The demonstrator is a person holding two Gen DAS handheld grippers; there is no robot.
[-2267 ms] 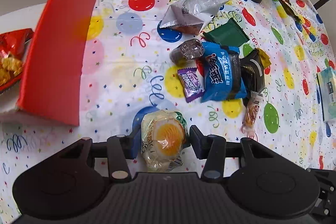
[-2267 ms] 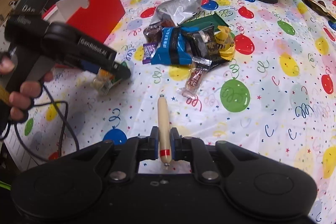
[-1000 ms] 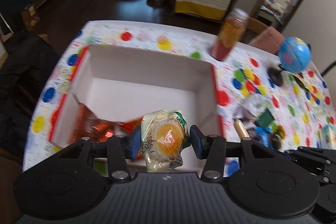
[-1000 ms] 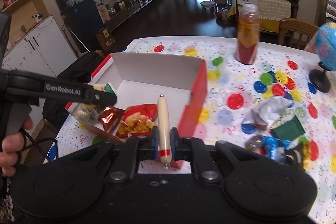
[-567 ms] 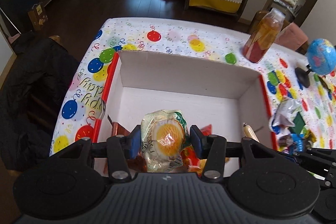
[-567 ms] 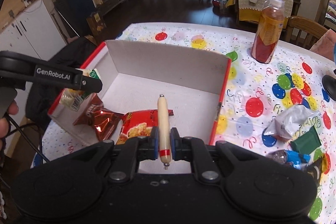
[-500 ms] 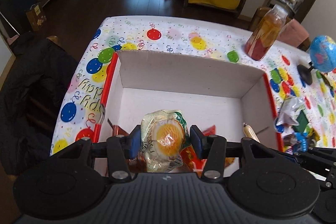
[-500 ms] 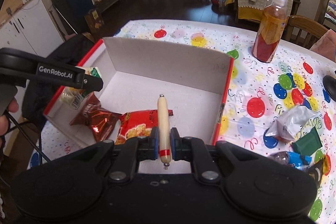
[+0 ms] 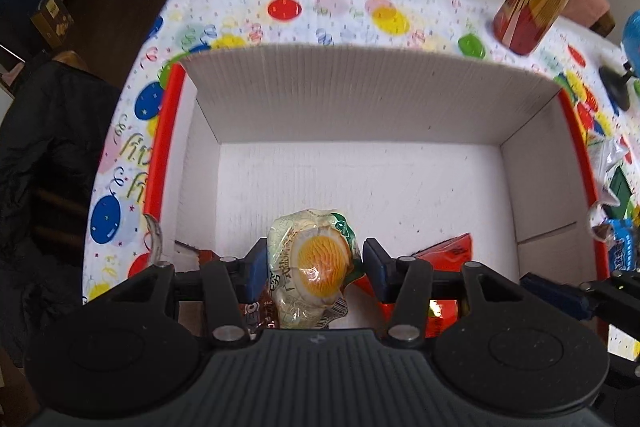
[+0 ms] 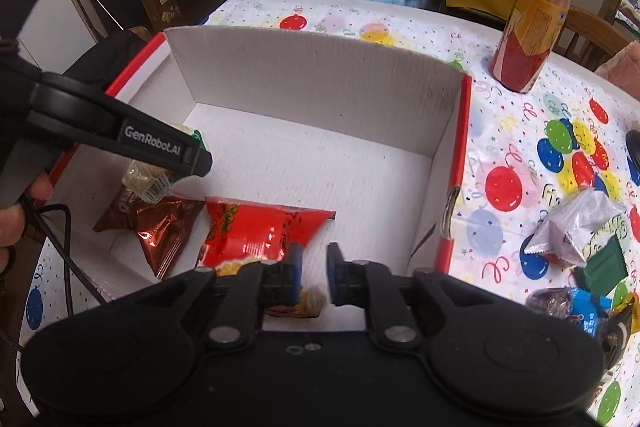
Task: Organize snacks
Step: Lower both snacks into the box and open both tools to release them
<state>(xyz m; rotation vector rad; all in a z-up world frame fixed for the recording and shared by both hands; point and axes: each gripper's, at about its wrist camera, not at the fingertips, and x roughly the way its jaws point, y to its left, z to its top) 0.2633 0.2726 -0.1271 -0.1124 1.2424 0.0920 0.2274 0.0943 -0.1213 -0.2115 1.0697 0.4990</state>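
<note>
A red cardboard box with a white inside [image 9: 360, 99] [image 10: 320, 95] stands open on the table. My left gripper [image 9: 310, 263] is shut on a clear egg snack packet [image 9: 316, 259] and holds it over the box's near left part; the packet also shows in the right wrist view [image 10: 148, 179]. My right gripper [image 10: 314, 267] is open and empty above the box's near edge. The sausage stick is out of sight. A red chip bag [image 10: 260, 231] and a brown foil bag [image 10: 156, 223] lie in the box.
A juice bottle [image 10: 532, 23] stands behind the box to the right. Several loose snacks lie on the balloon tablecloth to the right, among them a silver bag [image 10: 576, 227], a green packet [image 10: 604, 267] and a blue packet [image 9: 622, 247]. A globe's base [image 9: 616, 87] stands far right.
My right gripper has opened and the sausage stick has left its jaws. Both grippers have come lower and closer over the box. My left gripper still holds the egg packet.
</note>
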